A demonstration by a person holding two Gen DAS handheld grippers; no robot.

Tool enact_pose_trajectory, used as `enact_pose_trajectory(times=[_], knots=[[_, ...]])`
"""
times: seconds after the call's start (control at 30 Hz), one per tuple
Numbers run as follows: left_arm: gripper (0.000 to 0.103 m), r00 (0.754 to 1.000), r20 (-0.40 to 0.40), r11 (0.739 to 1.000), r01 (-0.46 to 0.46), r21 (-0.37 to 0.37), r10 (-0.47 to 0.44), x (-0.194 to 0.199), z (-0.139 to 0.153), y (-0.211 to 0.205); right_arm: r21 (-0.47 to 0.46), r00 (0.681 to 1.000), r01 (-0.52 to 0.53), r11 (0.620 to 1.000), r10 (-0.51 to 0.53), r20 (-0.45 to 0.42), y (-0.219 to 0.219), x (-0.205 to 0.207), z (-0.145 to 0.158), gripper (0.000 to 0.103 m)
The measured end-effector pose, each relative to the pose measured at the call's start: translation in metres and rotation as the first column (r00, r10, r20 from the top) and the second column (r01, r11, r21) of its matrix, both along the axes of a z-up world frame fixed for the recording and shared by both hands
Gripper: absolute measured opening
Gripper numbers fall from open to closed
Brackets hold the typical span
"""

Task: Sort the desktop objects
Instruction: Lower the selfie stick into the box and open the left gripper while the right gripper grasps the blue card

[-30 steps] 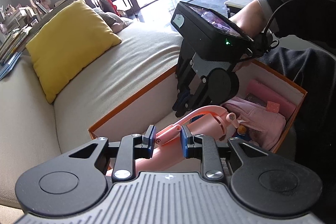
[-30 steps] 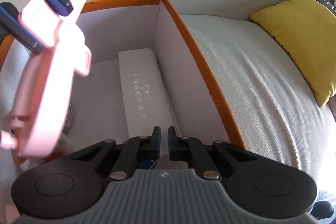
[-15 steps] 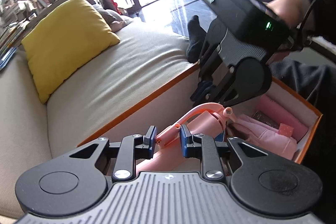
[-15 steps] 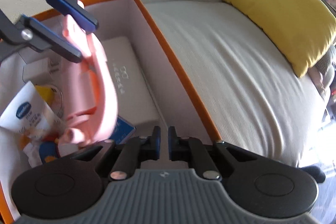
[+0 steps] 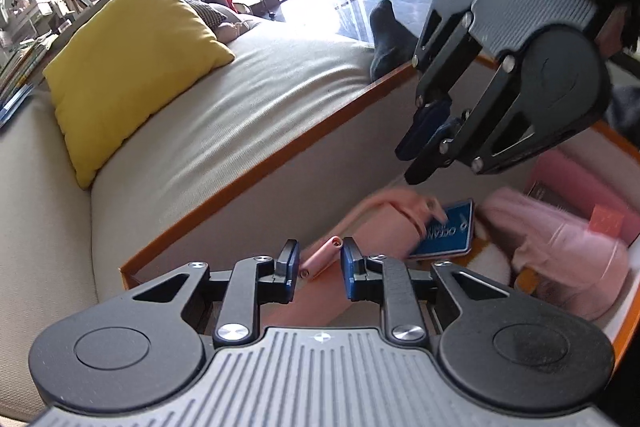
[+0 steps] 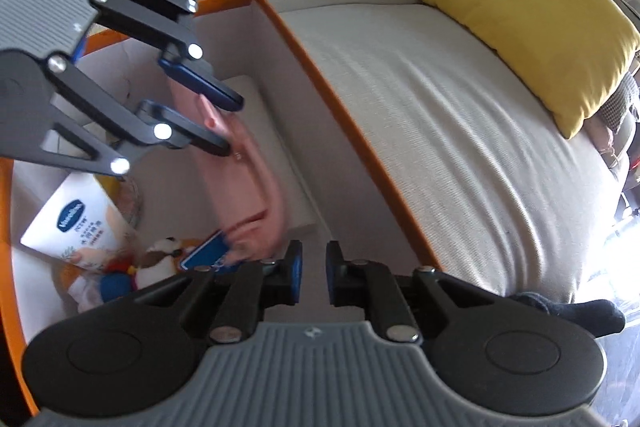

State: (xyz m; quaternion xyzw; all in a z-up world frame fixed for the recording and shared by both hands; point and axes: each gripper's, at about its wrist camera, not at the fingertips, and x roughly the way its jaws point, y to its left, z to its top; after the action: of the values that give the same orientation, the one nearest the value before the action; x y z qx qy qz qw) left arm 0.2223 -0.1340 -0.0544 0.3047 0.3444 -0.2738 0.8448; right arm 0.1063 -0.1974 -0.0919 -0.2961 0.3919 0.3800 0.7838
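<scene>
We are closing our left gripper (image 5: 319, 263) with the blurred pink plastic holder (image 6: 244, 187) between unpressed pads, opening our empty right gripper (image 6: 311, 269), both hanging over the orange-rimmed white cardboard box (image 6: 340, 107) on the beige sofa (image 6: 460, 147).

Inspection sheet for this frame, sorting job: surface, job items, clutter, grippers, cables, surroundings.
Surface: beige sofa seat, with the orange-rimmed box on it.
Job's things: pink folding holder, blurred, over white case; blue card, lotion tube, plush toy and pink cloth in box.
Clutter: nothing seen.
Grippers: left gripper closing, holder's end between pads, grip unclear; right gripper opening, empty.
Cables: nothing seen.
Surroundings: yellow cushion, socked foot, books.
</scene>
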Motion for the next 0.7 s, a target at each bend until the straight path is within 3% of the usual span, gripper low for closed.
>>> enact_pose_trajectory(times=[0.07,0.17,0.4,0.47,0.7], knots=[[0.013,0.999,0.024,0.999,0.036,0.013,-0.036,-0.005,-0.004,0.0,-0.011,1.0,0.0,1.0,0.0,-0.008,0.001,-0.005,0.0,0.015],[0.011,0.997,0.053,0.997,0.056,0.051,-0.058,-0.01,-0.007,-0.001,0.013,0.997,0.014,1.0,-0.013,-0.07,0.001,-0.005,0.002,0.02],[0.014,0.993,0.039,0.992,0.112,0.066,-0.114,-0.017,-0.009,0.003,0.074,0.988,0.072,0.995,-0.061,-0.14,-0.001,-0.001,0.004,0.026],[0.015,0.991,0.027,0.99,0.128,0.066,-0.13,-0.019,-0.01,0.004,0.08,0.989,0.069,0.994,-0.058,-0.133,-0.001,-0.002,0.007,0.035],[0.019,0.988,-0.035,0.987,0.152,0.042,-0.151,-0.017,-0.012,0.009,0.091,0.99,0.028,0.995,-0.015,-0.142,0.006,-0.007,0.012,0.035]])
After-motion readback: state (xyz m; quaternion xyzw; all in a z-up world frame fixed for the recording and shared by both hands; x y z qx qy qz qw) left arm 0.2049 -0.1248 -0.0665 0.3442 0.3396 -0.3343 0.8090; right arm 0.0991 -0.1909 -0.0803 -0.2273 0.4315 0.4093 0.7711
